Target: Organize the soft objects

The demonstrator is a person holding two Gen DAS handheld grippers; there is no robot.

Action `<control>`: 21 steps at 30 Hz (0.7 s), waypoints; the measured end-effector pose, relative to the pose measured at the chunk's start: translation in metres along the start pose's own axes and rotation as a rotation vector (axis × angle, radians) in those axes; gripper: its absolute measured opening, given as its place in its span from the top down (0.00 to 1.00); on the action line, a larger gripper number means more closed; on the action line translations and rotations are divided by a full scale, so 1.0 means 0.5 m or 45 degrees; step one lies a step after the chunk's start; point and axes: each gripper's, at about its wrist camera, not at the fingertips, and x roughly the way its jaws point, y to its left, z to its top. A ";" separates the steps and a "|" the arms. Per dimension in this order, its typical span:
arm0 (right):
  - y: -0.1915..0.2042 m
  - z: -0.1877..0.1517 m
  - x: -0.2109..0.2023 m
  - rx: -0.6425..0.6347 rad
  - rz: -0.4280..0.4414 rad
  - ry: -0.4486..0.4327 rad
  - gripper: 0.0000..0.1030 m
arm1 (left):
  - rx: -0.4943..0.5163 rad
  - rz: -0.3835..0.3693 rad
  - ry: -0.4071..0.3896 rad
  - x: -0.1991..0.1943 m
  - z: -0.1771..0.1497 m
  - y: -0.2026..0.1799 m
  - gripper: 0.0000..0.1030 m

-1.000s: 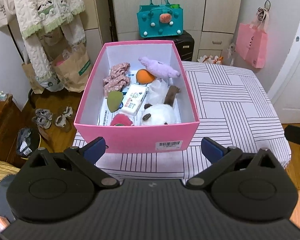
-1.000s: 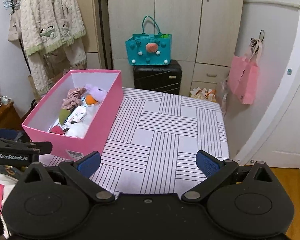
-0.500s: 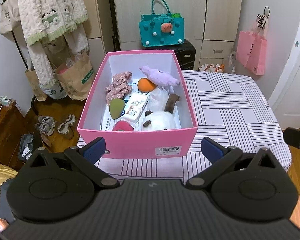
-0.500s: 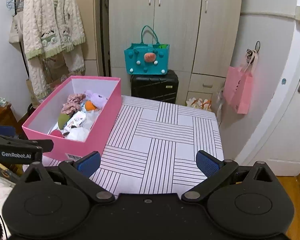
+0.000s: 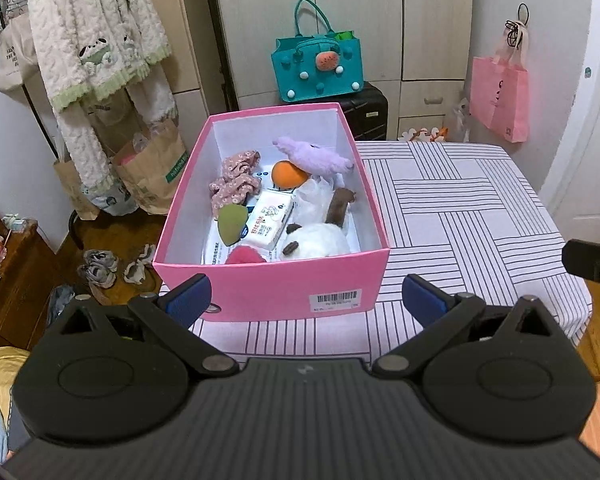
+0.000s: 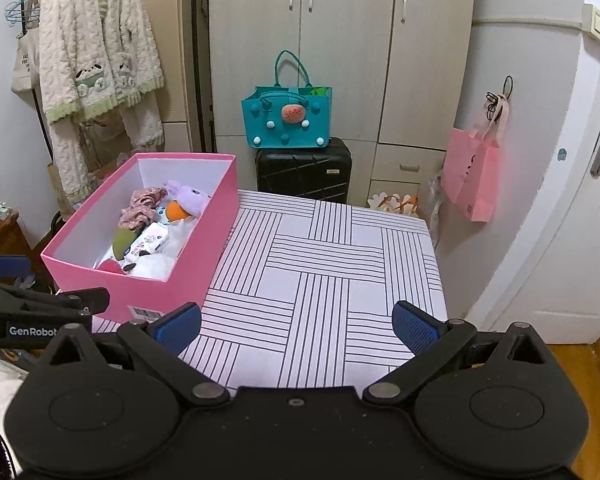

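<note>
A pink box [image 5: 268, 280] [image 6: 188, 264] stands on the left part of the striped table [image 5: 460, 208] [image 6: 332, 264]. Inside lie a purple plush [image 5: 316, 156], an orange ball [image 5: 286, 174], a floral pink cloth [image 5: 234, 178], a tissue pack [image 5: 270, 220], a green pad [image 5: 232, 224], a white and brown plush [image 5: 320, 240] and a red soft piece [image 5: 246, 256]. My left gripper [image 5: 306, 300] hangs open in front of the box's near wall, holding nothing. My right gripper [image 6: 298, 326] is open and empty over the table's near edge, right of the box.
A teal bag [image 6: 286, 118] sits on a black suitcase [image 6: 304, 172] behind the table, before the wardrobe. A pink bag [image 6: 472, 176] hangs on the right wall by a door. A fleece robe [image 5: 96, 48], paper bags [image 5: 152, 168] and shoes [image 5: 100, 270] are at the left.
Both grippers have drawn back and risen, so the box and table look smaller and farther. The jaws stayed open and nothing in the box moved.
</note>
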 end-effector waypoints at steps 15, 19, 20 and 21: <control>-0.002 -0.011 -0.008 0.009 -0.039 -0.041 0.00 | -0.015 -0.003 -0.089 -0.007 -0.010 0.001 0.00; -0.001 -0.014 -0.009 0.001 -0.043 -0.054 0.00 | -0.022 -0.006 -0.108 -0.009 -0.013 0.003 0.00; -0.001 -0.015 -0.009 0.001 -0.041 -0.054 0.00 | -0.024 -0.010 -0.111 -0.010 -0.014 0.003 0.00; -0.001 -0.016 -0.008 0.000 -0.040 -0.052 0.00 | -0.027 -0.015 -0.114 -0.010 -0.014 0.005 0.00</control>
